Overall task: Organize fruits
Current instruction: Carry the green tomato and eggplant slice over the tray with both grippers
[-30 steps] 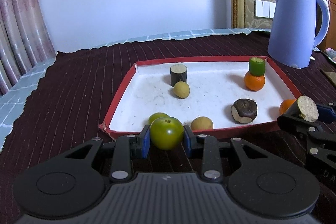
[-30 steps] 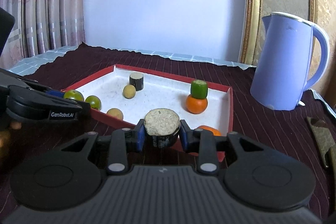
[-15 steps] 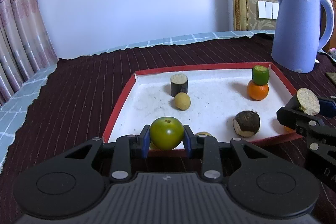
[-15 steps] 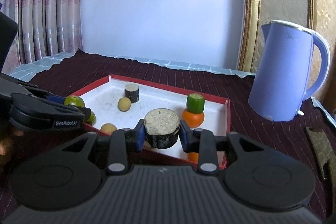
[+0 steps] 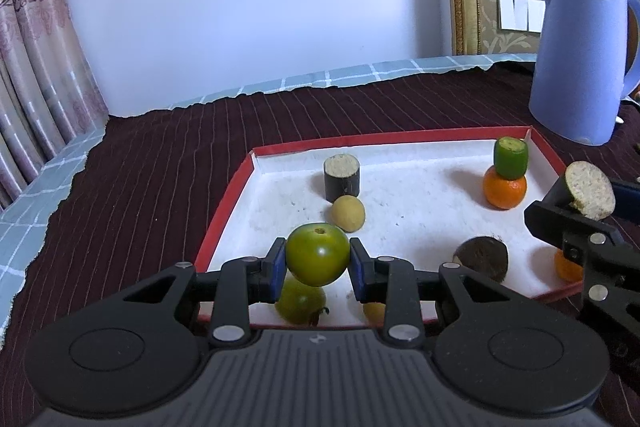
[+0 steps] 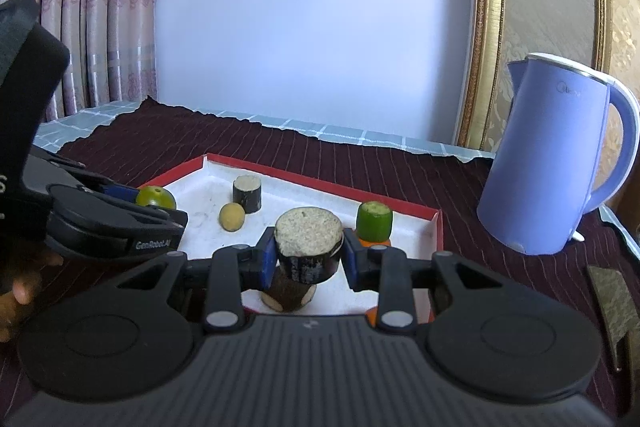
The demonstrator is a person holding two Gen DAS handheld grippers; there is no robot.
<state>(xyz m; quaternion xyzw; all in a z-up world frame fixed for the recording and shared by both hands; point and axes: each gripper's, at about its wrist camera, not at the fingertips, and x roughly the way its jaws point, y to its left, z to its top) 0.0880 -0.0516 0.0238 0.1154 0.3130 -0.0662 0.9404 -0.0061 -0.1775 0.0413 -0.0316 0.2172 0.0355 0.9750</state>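
My left gripper (image 5: 318, 263) is shut on a round green fruit (image 5: 318, 254), held above the near left part of the red-rimmed white tray (image 5: 228, 211). My right gripper (image 6: 308, 257) is shut on a dark cylinder with a pale cut top (image 6: 308, 247), over the tray's near right side; it also shows in the left wrist view as the cylinder piece (image 5: 590, 195). In the tray lie another dark cylinder (image 5: 341, 177), a yellow ball fruit (image 5: 347, 213), a green piece stacked on an orange (image 5: 505, 187), a brown fruit (image 5: 482, 257) and a second green fruit (image 5: 300, 301).
A blue electric kettle (image 6: 556, 157) stands on the dark striped tablecloth (image 5: 160, 163) right of the tray. A second orange (image 5: 566, 265) sits at the tray's right corner. Curtains (image 6: 80, 7) hang at the left and a hand (image 6: 20, 291) shows at the edge.
Both grippers have moved forward over the tray with their fruits still held; the tray's near edge now lies under the fingers.
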